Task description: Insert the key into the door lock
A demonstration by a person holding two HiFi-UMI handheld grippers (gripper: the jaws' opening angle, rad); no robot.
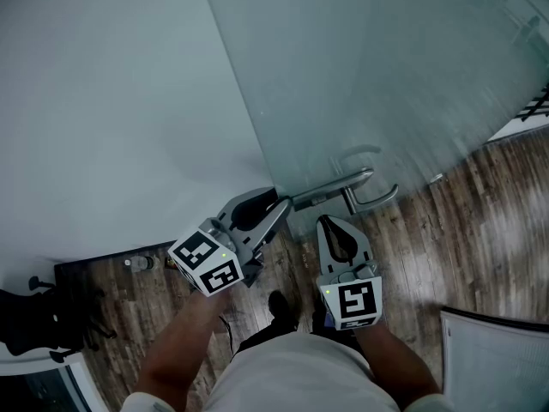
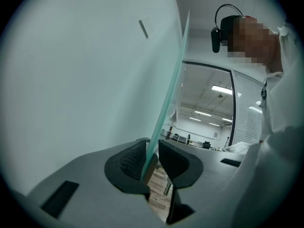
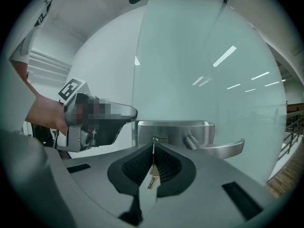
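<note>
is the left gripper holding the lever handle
No, the left gripper clamps the glass door at its edge, apart from the lever handle.

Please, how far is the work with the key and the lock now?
Done: the right gripper holds the key, and the left gripper clamps the glass door by its edge. In hand: the key's tip is at the lock; its depth I cannot tell. Left: push it fully in.

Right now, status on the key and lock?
Left gripper clamped on glass door edge. Right gripper shut on key, tip at the lock, depth unclear. Nothing blocking.
</note>
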